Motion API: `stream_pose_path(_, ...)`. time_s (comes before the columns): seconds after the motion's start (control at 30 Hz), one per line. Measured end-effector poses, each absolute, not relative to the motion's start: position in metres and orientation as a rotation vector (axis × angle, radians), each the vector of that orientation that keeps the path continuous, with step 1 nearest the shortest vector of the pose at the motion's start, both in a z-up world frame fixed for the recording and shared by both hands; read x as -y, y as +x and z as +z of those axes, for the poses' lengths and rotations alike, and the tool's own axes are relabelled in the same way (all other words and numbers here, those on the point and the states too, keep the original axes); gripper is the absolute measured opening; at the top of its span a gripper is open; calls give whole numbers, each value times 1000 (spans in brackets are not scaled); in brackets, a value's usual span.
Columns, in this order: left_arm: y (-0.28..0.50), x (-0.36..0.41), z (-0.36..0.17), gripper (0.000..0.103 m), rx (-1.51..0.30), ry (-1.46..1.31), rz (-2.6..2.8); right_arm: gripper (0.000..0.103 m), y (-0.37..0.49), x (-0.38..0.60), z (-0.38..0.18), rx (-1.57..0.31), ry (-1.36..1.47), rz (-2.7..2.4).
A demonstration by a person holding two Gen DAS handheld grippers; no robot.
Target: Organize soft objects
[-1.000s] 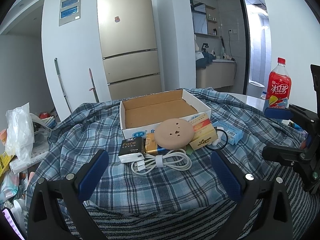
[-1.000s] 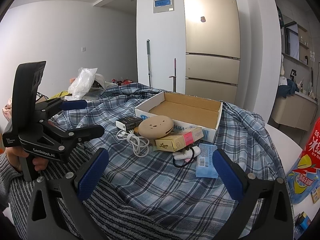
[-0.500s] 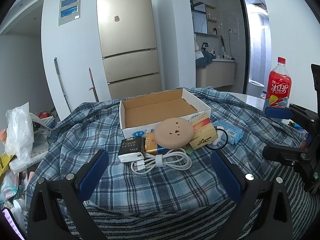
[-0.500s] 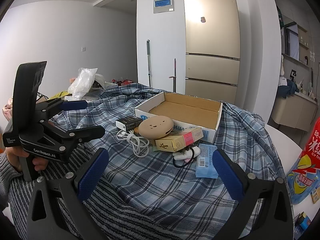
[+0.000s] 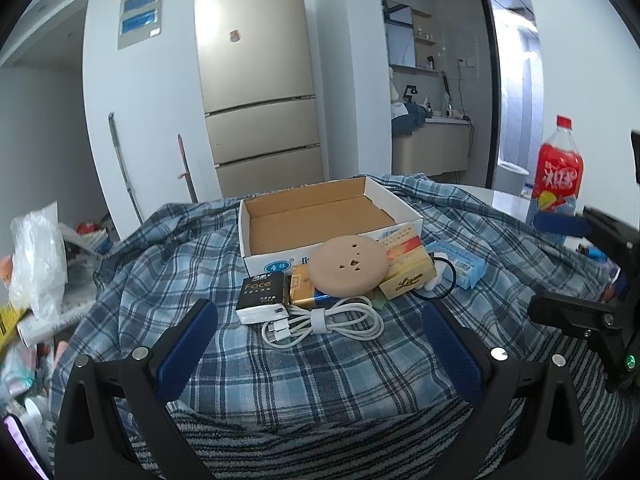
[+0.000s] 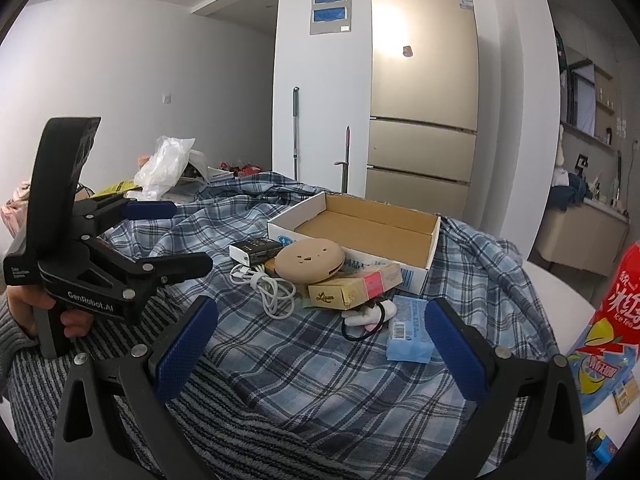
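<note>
An open cardboard box lies empty on a blue plaid cloth. In front of it lie a round tan pad, a black "Face" tissue pack, a coiled white cable, a yellow carton, a light blue packet and a black hair tie. My left gripper is open and empty, short of the cable. My right gripper is open and empty, short of the blue packet.
A red drink bottle stands at the right on the white tabletop. A crumpled plastic bag and clutter lie at the left. A gold fridge stands behind. A grey striped cloth covers the near edge.
</note>
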State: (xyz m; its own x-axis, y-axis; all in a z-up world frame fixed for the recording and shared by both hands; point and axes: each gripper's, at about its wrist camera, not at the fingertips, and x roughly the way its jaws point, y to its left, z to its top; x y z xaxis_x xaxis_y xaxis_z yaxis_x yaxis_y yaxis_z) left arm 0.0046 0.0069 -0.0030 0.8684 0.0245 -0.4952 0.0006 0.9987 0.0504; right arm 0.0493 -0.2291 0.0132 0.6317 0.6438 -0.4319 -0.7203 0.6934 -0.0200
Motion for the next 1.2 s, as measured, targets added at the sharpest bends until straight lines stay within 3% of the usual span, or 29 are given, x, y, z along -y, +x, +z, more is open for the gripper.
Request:
stream_pose_path(0.3,40,-56,15,103,-665,-91,-64,103,58,226,9,-475,-198,777)
stream_pose_path(0.53,104,-79,-15,103,-860,-101,-16,103,62,215,2,-523,-243,775)
stream_pose_path(0.7,122,-87,-41,77,-960,-129,-8,103,73,224,1,-555,-172,772)
stream_pose_path(0.83,126,-80,-47,76,-977,-81,-2,103,78,219,-3,-595,-183,754)
stream_pose_path(0.93,131,-76,-53,71,-1005,-68,-24,103,79,218,-5,-609,-187,752)
stream_pose_path(1.07,133,-77,-59,52,-1009,-68,-16,103,89,228,-4,-645,-116,763)
stream_pose_path(1.2,128,-84,-56,50,-974,-112,-11,103,103,240,0,-701,-27,804)
